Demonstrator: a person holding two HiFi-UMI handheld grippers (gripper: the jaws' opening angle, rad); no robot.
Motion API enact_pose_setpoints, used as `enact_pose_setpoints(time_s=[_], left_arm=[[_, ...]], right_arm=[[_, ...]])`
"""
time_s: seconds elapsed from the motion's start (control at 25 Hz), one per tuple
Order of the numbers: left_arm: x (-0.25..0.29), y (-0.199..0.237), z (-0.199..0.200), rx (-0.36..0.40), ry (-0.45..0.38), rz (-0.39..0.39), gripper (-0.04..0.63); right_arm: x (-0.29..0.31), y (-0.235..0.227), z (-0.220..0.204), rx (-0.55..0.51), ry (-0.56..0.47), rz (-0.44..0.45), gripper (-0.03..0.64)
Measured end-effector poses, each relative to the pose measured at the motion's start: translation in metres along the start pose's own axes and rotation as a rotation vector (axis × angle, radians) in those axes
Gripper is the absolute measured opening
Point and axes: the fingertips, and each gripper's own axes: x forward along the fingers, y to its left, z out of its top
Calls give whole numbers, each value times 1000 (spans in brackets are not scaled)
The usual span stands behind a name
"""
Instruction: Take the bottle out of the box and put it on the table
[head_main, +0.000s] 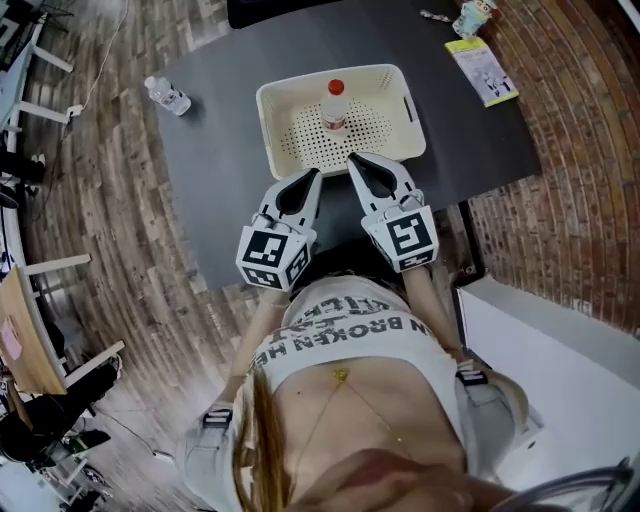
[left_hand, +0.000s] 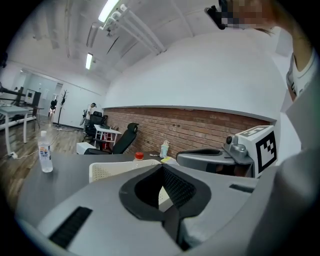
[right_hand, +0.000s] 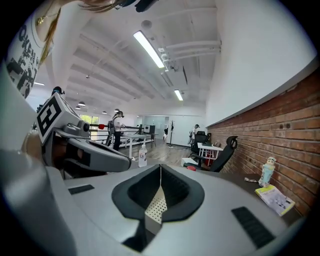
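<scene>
- Second bottle (head_main: 166, 95): stands by itself on the left part of the dark table (head_main: 225, 150), well apart from the box.
- Left gripper (head_main: 313, 176): over the near side of the table, pointing at the box's near wall, with its tips just short of that wall. In the left gripper view its jaws are closed tip to tip with nothing between them.
- Box (head_main: 268, 125): a cream tray with a perforated floor, at the middle of the table, just beyond both grippers.
- Bottle (head_main: 335, 108): clear with a red cap, standing upright inside the box near its far wall. In the left gripper view only the cap shows above the rim. Neither gripper touches it.
- Right gripper (head_main: 354, 160): just beside the left one, its tips at the box's near wall. In the right gripper view its jaws are pressed together and empty.
- Booklet (head_main: 482, 70): lies flat at the table's far right.
- Figurine (head_main: 472, 18): stands just beyond the booklet.
</scene>
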Motion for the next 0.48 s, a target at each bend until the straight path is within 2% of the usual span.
enact_pose_setpoints(time_s=[0.48], left_arm=[[22, 14, 3, -56, -12, 156, 5]], right_arm=[[20, -25, 1, -37, 26, 153, 9]])
